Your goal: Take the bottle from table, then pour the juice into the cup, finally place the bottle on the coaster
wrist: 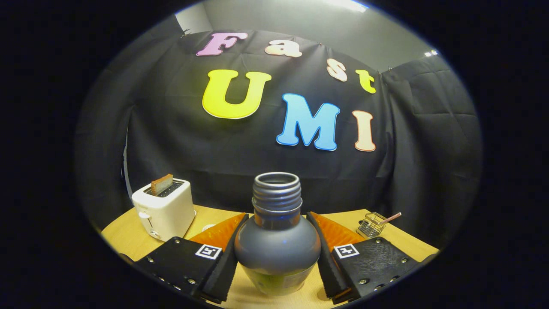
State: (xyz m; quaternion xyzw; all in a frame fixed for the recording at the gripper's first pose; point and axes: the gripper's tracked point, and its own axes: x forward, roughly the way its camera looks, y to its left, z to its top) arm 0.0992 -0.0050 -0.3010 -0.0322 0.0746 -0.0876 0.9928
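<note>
The gripper (277, 253) has its two fingers set against opposite sides of the bottle (277, 240), which stands upright between them with its open, threaded neck rising above the fingertips; both pads appear to press on the rounded body, so the grasp reads as closed on the bottle. For the lift, keep the squeeze even and the neck vertical, since the cap is off and the curved body could slip or tip under a loose hold. Beyond the fingers the wooden table (124, 236) carries a toaster (164, 209) to one side and a small wire basket (371, 225) to the other.
</note>
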